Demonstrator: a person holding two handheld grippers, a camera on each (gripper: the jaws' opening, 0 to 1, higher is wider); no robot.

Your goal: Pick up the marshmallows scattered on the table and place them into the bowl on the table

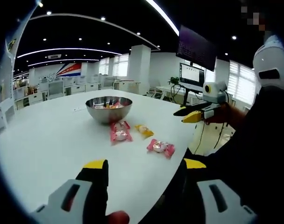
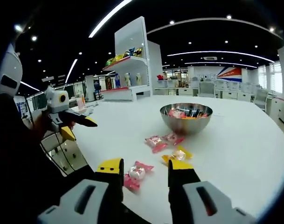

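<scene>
A steel bowl (image 1: pixel 109 108) (image 2: pixel 186 116) with several wrapped marshmallows inside stands on the white table (image 1: pixel 48 140) (image 2: pixel 244 149). Beside it lie pink marshmallows (image 1: pixel 120 132) (image 2: pixel 155 142), a yellow one (image 1: pixel 144 130) (image 2: pixel 176 154) and another pink one (image 1: pixel 161 148) (image 2: pixel 136 173) close to the table edge. My left gripper (image 1: pixel 144 164) (image 2: pixel 83 130) is open, short of the marshmallows. My right gripper (image 2: pixel 144 165) (image 1: pixel 181 115) is open too. The near pink marshmallow shows between its jaws, lying on the table, not gripped.
The curved table edge (image 1: pixel 179 154) (image 2: pixel 93 161) runs close in front of both grippers. A person's dark sleeve (image 1: pixel 253 154) is at the side. A shelf of goods (image 2: pixel 128 60), a monitor (image 1: pixel 192 74) and office desks (image 1: pixel 76 86) stand beyond the table.
</scene>
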